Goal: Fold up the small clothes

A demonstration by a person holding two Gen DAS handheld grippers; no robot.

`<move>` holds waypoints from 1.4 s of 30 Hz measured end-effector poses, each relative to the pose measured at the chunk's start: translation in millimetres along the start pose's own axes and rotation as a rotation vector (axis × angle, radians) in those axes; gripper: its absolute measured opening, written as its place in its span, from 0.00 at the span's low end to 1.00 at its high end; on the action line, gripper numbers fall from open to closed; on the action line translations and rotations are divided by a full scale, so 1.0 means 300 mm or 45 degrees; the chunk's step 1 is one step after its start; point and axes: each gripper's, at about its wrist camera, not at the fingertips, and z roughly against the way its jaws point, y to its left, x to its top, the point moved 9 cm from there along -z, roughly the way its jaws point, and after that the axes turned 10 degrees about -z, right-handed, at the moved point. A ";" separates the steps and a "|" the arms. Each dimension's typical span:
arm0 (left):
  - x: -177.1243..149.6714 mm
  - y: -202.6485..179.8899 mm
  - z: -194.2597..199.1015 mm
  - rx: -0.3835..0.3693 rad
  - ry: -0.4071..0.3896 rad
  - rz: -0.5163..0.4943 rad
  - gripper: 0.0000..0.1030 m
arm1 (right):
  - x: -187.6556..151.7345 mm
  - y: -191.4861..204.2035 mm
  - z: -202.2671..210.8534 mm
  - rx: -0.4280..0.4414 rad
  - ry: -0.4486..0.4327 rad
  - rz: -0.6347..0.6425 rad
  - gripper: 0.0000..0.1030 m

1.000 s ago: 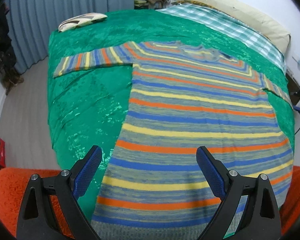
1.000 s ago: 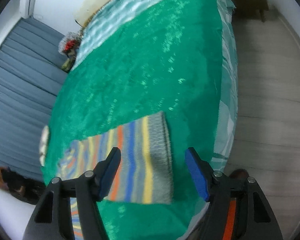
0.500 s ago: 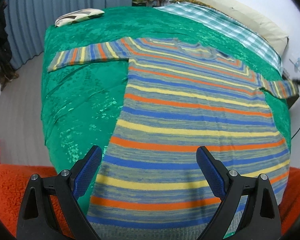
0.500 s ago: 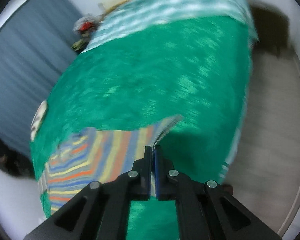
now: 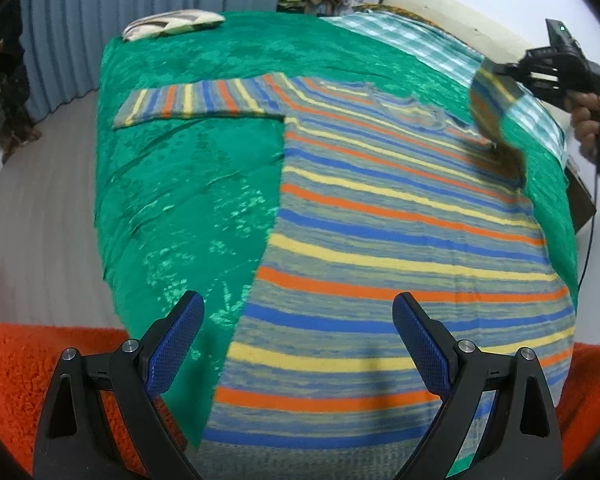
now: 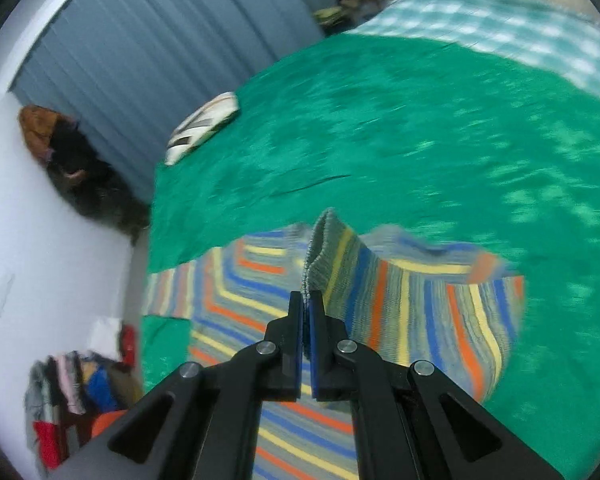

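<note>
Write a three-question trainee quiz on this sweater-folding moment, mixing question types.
1. True or false: the right gripper is shut on the grey ribbed cuff of the striped knitted sweater.
2. Which gripper is open? A left gripper B right
3. Fill in: the sweater lies on a shiny ____ bedspread.

Key: 1 true; 2 A; 3 green.
</note>
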 end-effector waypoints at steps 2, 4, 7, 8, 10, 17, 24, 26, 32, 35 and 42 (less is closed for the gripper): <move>-0.002 0.013 -0.007 0.003 0.009 0.020 0.93 | -0.015 0.033 -0.069 0.090 0.022 0.001 0.09; -0.003 0.021 -0.011 0.001 0.011 0.036 0.93 | -0.020 0.028 -0.118 0.109 0.054 -0.035 0.38; -0.003 0.020 -0.015 -0.003 0.014 0.041 0.93 | 0.006 -0.028 -0.078 0.066 -0.004 -0.022 0.44; -0.003 0.018 -0.018 -0.005 0.015 0.040 0.93 | 0.005 -0.075 -0.071 0.015 0.007 -0.043 0.44; -0.003 0.009 -0.024 -0.011 0.021 0.032 0.93 | -0.017 -0.154 -0.090 -0.105 0.079 -0.062 0.44; -0.014 -0.016 -0.032 -0.001 0.034 -0.010 0.93 | -0.225 -0.367 -0.139 -0.536 0.206 0.181 0.47; -0.015 -0.010 -0.033 0.007 0.034 -0.016 0.93 | -0.278 -0.532 -0.078 -0.784 0.234 0.221 0.43; -0.013 -0.010 -0.041 -0.002 0.041 -0.010 0.93 | -0.250 -0.477 -0.065 -0.812 0.220 0.300 0.43; -0.011 -0.030 -0.062 -0.002 0.062 -0.030 0.93 | -0.208 -0.212 -0.272 -0.599 0.313 0.553 0.42; -0.013 -0.025 -0.061 0.008 0.064 -0.028 0.93 | -0.174 -0.217 -0.432 -0.707 0.311 0.561 0.42; -0.019 0.010 -0.072 -0.017 0.092 0.048 0.93 | -0.175 0.002 -0.462 -0.108 0.195 0.437 0.40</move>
